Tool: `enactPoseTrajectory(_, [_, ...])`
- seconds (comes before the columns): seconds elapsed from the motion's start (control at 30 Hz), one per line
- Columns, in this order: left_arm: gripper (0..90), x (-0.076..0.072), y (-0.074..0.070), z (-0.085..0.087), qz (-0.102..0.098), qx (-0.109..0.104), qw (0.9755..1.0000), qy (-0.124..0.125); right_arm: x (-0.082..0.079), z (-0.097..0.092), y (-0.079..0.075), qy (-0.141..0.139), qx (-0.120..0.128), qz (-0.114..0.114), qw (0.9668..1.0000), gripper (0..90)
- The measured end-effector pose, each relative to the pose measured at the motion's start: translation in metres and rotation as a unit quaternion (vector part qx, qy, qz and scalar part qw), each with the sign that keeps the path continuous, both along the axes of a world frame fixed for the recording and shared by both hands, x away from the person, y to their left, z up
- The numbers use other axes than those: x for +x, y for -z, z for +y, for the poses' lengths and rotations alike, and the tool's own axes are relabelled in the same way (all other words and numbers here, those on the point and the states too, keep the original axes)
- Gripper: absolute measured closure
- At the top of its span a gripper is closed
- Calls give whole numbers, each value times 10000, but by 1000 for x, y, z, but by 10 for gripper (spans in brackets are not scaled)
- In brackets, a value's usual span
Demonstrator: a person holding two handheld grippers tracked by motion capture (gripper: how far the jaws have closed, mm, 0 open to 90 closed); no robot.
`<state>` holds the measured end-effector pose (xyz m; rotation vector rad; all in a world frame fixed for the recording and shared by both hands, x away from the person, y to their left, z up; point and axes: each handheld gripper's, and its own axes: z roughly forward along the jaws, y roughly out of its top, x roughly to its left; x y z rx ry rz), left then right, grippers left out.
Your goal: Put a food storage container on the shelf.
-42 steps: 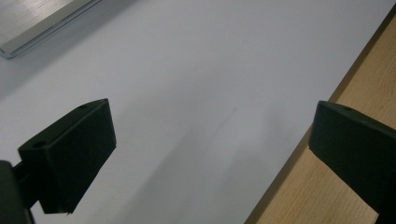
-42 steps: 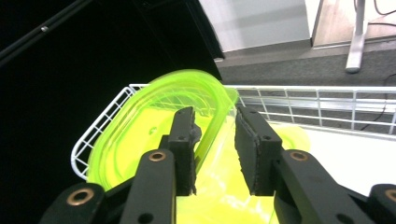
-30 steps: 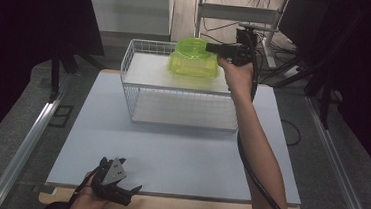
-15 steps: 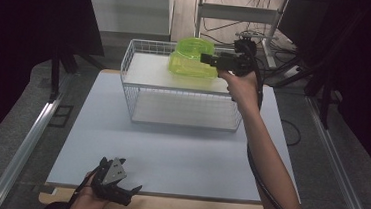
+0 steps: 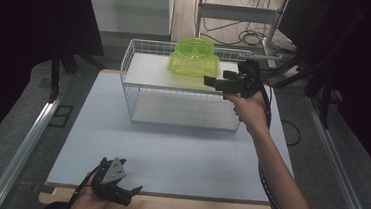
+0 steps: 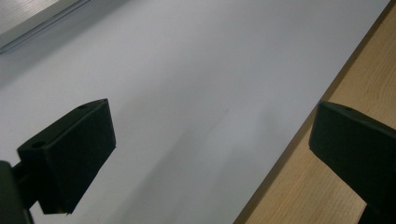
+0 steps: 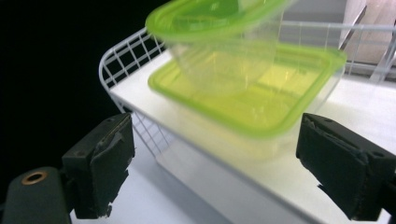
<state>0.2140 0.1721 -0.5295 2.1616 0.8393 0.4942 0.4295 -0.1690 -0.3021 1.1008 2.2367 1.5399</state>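
So we've got a white wire basket (image 5: 184, 97) sitting at the far side of the pale tabletop (image 5: 169, 153). Inside it, at the far end, there's a square clear plastic container with a lime-green lid (image 5: 194, 65), and a round clear bowl with a green rim (image 5: 195, 47) sits on top of that. Our right tongs (image 5: 210, 81) hover at the basket's right end, just near of the containers, spread wide and holding nothing. Our left tongs (image 5: 129, 190) rest low at the near left edge of the tabletop, also wide apart, with only the bare surface and the wooden edge strip (image 6: 336, 186) between them.
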Motion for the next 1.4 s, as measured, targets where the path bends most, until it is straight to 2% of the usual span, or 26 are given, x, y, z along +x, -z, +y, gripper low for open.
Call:
enactPoseTrajectory(0.37, [5, 0, 1, 0, -24, 59, 10000, 2, -28, -9, 24, -198, -155, 26, 9997, 111])
enactPoseTrajectory(0.63, [5, 0, 1, -1, -19, 61, 10000, -11, -43, -19, 44, -227, -268, 32, 9994, 110])
enactPoseTrajectory(0.9, [3, 0, 2, 0, -30, 93, 9999, -20, -58, -27, 70, -204, -357, 8, 9992, 105])
enactPoseTrajectory(1.03, [3, 0, 2, -1, -35, 106, 9999, -18, -65, -29, 84, -214, -515, -63, 9984, 104])
enactPoseTrajectory(1.2, [3, 0, 2, -1, -41, 105, 9999, -16, -73, -28, 105, -253, -591, -62, 9979, 104])
enactPoseTrajectory(1.3, [3, 0, 2, 0, -48, 106, 9999, -5, -78, -26, 116, -298, -797, -104, 9963, 95])
enactPoseTrajectory(1.4, [3, 0, 2, 0, -52, 98, 9999, -5, -85, -25, 124, -320, -885, -150, 9954, 91])
